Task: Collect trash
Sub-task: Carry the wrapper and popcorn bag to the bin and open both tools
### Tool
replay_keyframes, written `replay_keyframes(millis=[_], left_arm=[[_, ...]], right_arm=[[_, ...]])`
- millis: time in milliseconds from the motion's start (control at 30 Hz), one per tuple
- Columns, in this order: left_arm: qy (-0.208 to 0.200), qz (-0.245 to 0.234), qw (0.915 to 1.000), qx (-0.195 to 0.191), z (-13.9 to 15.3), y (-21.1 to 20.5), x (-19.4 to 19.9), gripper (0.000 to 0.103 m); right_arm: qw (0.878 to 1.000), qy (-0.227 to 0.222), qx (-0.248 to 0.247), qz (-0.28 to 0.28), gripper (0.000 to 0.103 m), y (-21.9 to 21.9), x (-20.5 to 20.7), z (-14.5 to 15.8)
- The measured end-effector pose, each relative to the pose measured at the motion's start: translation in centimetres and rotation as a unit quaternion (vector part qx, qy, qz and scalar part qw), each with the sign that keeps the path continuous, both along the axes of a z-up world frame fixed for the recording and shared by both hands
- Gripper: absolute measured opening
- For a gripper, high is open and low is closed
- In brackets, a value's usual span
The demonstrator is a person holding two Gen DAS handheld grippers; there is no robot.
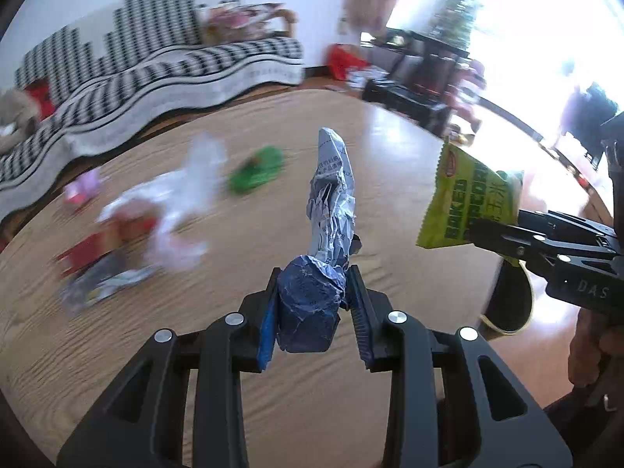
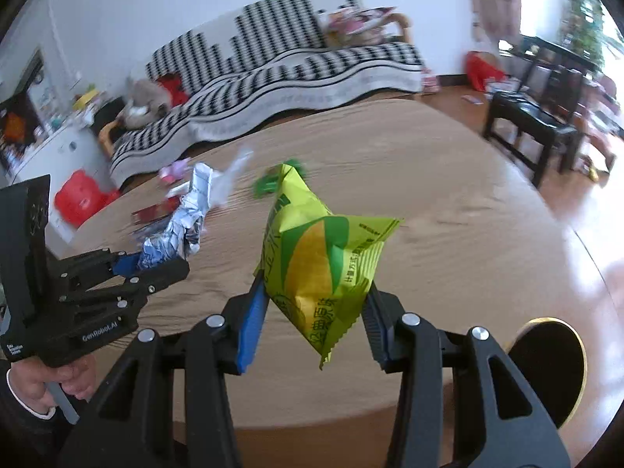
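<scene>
Clearly both grabs are done: the left gripper (image 1: pixel 312 308) pinches a crumpled blue wrapper (image 1: pixel 327 214), the right gripper (image 2: pixel 316 312) a yellow-green snack bag (image 2: pixel 323 257), both held above the round table (image 1: pixel 273 370). Next, by my guess, comes the drop into the dark bin (image 2: pixel 546 366) (just past the table's edge); more litter (image 1: pixel 156 214) remains on the table.
</scene>
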State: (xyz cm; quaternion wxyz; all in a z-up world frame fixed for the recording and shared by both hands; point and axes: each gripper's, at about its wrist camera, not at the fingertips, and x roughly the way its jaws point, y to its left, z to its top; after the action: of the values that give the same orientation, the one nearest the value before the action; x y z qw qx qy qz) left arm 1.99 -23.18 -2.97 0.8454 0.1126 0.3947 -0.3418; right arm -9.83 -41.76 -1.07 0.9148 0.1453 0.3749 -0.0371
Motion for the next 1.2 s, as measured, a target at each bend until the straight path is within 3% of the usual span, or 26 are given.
replay_keyframes(millis=[367,567,733,900,1200], left_arm=[[0.021,-0.134,0.9905,-0.023,-1.7,-14.8,-6.9,0.032],[0.042,-0.192,0.9802,-0.022,-4.3,-21.0,-10.7,0.032],[0.068,-0.229,0.9711,0.002,-7.6,-25.2,-13.4,0.032],[0.094,-0.255,0.9618,0.031,-10.9,-27.9,-14.6,0.032],[0.114,-0.261,0.9579,0.038,-12.9,-30.4,-14.8,0.032]], right_arm=[[0.99,0.002,0.018,-0.14,0.046,-13.8,-11.5,-1.6],[0.977,0.025,0.032,-0.207,0.046,-19.3,-17.0,-4.0],[0.964,0.061,0.058,-0.253,0.046,-22.8,-20.6,-7.0],[0.951,0.087,0.083,-0.284,0.046,-25.1,-21.9,-8.8],[0.95,0.097,0.082,-0.285,0.046,-25.2,-21.4,-9.4]])
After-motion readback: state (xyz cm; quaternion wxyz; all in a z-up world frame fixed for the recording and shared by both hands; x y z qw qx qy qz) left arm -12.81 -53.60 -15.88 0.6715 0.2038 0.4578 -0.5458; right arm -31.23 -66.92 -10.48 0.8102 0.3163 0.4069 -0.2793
